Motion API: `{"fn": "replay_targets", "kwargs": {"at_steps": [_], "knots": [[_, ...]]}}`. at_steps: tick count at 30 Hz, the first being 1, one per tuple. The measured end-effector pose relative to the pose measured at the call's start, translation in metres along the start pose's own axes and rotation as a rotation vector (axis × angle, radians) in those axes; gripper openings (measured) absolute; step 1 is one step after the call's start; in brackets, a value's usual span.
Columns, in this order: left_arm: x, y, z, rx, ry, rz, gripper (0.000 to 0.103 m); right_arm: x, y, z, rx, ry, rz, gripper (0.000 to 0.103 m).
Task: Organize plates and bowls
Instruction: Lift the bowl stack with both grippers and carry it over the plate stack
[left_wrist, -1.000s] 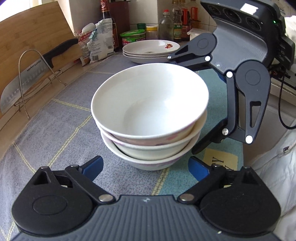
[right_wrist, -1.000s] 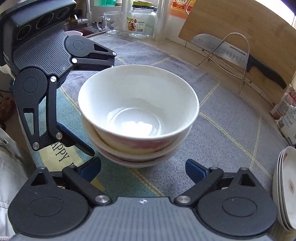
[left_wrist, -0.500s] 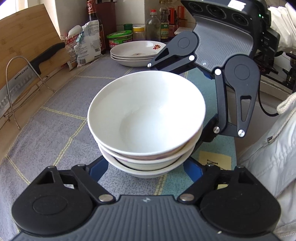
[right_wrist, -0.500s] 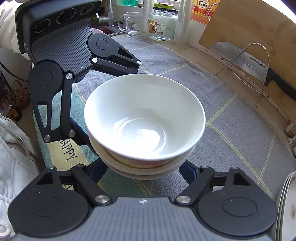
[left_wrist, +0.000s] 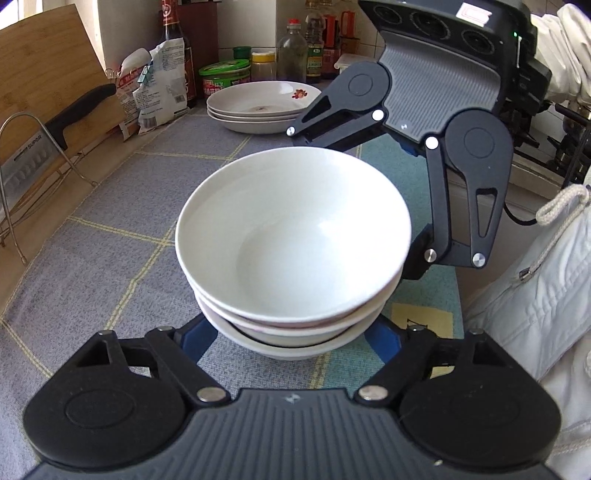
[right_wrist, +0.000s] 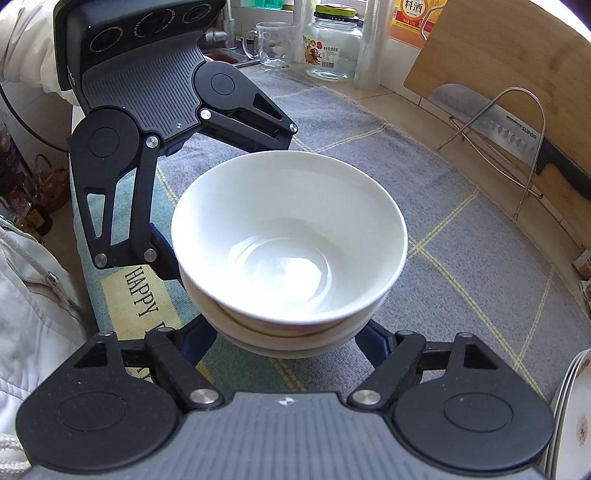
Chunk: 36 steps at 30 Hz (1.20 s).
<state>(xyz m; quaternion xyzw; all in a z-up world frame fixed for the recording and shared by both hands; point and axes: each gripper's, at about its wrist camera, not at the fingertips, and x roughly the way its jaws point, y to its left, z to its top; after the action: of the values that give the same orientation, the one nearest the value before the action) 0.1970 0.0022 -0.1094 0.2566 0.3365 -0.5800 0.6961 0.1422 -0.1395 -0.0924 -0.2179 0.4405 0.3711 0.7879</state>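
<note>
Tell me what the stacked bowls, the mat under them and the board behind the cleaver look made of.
Stacked bowls: probably glazed white ceramic, given the glossy highlights and smooth rims. Mat: woven fabric, matte grey with yellow lines and a visible weave. Board: pale wood or bamboo, going by the straight grain; which one I cannot tell.

Bright daylight floods in, glare blooming white inside the top bowl; sharp focus at centre, fisheye bending the table edges.

The bowl stack hides both tongs' tips; contact cannot be told.
</note>
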Motion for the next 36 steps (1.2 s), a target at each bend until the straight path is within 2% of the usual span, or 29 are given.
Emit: {"fn": "replay_targets", "kwargs": {"at_steps": [11, 20, 26, 36], "knots": [[-0.001, 0.002, -0.003, 0.004, -0.033, -0.014, 0.086, -0.001, 0.0, -0.003, 0.012, -0.012, 0.003, 0.085], [0.002, -0.003, 0.004, 0.004, -0.014, -0.017, 0.086, -0.007, -0.001, -0.007, 0.027, 0.0, 0.014, 0.085], [0.009, -0.012, 0.023, -0.003, -0.016, -0.012, 0.086, -0.025, -0.011, -0.014, 0.025, 0.008, 0.022, 0.085], [0.039, -0.029, 0.074, -0.01, -0.039, 0.019, 0.086, -0.065, -0.049, -0.041, -0.013, 0.005, 0.011, 0.085]]}}
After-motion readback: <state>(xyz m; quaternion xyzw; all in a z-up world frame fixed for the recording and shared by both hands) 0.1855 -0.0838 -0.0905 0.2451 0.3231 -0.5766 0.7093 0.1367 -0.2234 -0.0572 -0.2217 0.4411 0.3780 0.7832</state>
